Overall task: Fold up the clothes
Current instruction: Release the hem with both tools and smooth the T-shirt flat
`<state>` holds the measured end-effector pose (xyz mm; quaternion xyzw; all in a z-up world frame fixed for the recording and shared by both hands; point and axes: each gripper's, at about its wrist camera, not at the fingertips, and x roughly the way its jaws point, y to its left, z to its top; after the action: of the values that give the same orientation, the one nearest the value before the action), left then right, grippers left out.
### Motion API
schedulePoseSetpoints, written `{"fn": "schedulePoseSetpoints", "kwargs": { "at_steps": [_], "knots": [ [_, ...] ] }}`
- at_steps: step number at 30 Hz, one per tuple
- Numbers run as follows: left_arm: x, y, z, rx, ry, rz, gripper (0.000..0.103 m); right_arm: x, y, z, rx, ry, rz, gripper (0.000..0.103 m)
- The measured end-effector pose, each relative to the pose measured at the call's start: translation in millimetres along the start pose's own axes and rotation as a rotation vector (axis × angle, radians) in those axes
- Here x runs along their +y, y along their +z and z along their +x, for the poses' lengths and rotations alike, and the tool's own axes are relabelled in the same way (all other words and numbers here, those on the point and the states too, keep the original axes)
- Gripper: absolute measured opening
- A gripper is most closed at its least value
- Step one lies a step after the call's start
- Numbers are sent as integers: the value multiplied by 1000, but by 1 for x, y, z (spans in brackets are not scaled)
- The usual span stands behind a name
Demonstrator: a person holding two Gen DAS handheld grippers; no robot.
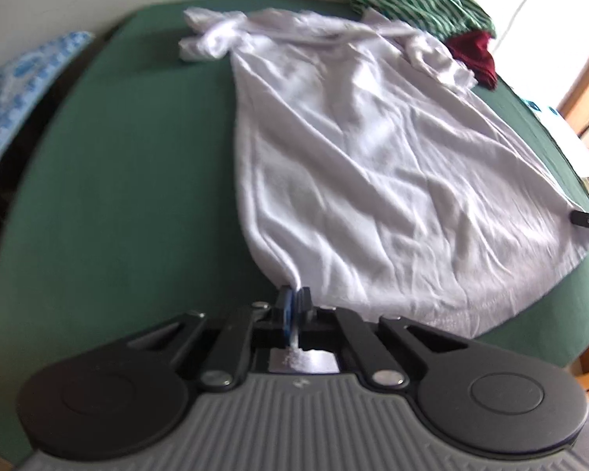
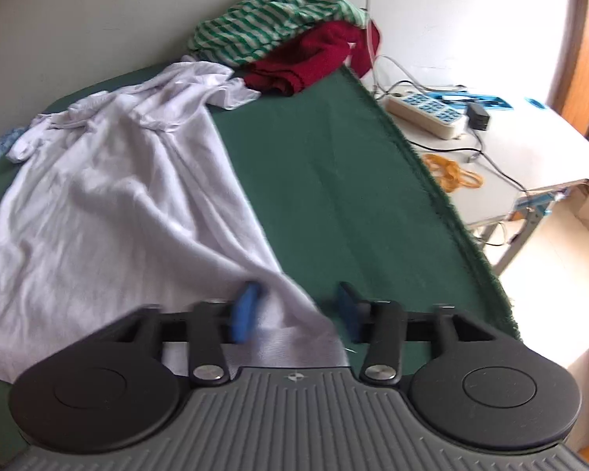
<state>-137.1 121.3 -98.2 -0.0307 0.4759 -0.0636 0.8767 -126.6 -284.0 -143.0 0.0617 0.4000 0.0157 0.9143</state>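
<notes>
Left wrist view: we see the white garment [image 1: 353, 165] spread lengthwise on the green cloth [image 1: 117, 180], sleeves bunched at its far end, hem toward us. Our left gripper [image 1: 293, 306] is pinched closed on the garment's near left hem corner, fabric bunching between the pads. Just beyond the garment's far right shoulder sit a striped green garment [image 1: 420, 0] and a dark red garment [image 1: 473, 55], both crumpled. A dark tip shows at the garment's right edge, probably the other gripper, but it is too cropped to say for sure.

Right wrist view: our right gripper [image 2: 294, 310] stands wide open, blue fingers [image 2: 245, 310] apart, with the garment's near right hem corner lying between them, not clamped. Right of the garment the green cloth runs bare to its frayed edge; beyond that a power strip [image 2: 424, 112] and orange rubber bands [image 2: 451, 170] lie on a white table [image 2: 530, 149].

Step in hand, as we judge it: taking hold of both hem corners, one side gripped, the other either about to be grasped or just let go. A fold would need both corners held evenly and carried toward the shoulders.

Only the left view shows the clamp on fabric; only the right view shows the open jaws and the table clutter.
</notes>
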Motion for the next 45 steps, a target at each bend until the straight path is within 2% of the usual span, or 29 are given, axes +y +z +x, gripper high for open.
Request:
{"fn": "schedulePoseSetpoints", "kwargs": {
  "at_steps": [2,5,7,8,10,14,17,18,19,20,21,22,23,25,26,27,29,30,33,35,37,42,43,45],
  "knots": [
    [3,2,-25,-50,10,-6,0,0,8,-4,27,104,60,7],
    [6,6,-73,-122,20,20,0,0,18,-28,5,285,126,6],
    [5,5,-99,-134,22,47,0,3,23,-48,13,364,118,6],
    [4,1,-107,-123,19,61,0,4,23,-57,30,374,94,6],
    [-2,-10,-110,-76,32,88,0,8,19,-68,93,349,26,6],
    [4,-38,-71,63,121,80,0,8,-11,-60,253,293,-39,6],
    [19,-44,-46,130,164,47,0,17,-18,-51,302,242,-114,11],
    [21,-44,-49,128,162,59,0,20,-14,-51,291,221,-134,14],
    [20,-42,-54,117,172,88,4,21,-7,-53,263,202,-151,22],
    [20,-40,-60,104,184,119,14,22,1,-56,225,183,-168,27],
    [21,-38,-66,88,203,153,19,23,8,-59,184,166,-189,32],
    [25,-34,-71,83,210,170,26,25,16,-60,135,151,-218,34],
    [29,-30,-75,76,218,184,28,28,24,-61,89,143,-243,34],
    [31,-19,-79,47,245,188,25,32,36,-50,30,174,-266,35],
    [28,-12,-77,25,246,185,19,39,39,-39,18,180,-279,35],
    [20,-4,-72,1,235,179,18,47,42,-27,8,184,-295,35],
    [-2,9,-56,-48,234,176,22,66,41,-2,-2,181,-338,33],
    [-12,14,-44,-63,235,175,21,75,42,8,-13,177,-353,29],
    [-33,24,-10,-70,233,164,20,88,45,36,-25,131,-367,28],
    [-41,28,11,-58,229,161,20,84,49,50,13,101,-346,18],
    [-41,28,27,-38,224,156,15,70,56,49,7,101,-282,1],
    [-19,29,38,-13,225,166,16,61,81,53,0,85,-109,2],
    [-13,32,37,-13,222,171,18,59,87,54,-1,81,-74,9],
    [-2,38,34,-14,216,180,18,57,98,56,-4,73,-4,12]
  ]
}}
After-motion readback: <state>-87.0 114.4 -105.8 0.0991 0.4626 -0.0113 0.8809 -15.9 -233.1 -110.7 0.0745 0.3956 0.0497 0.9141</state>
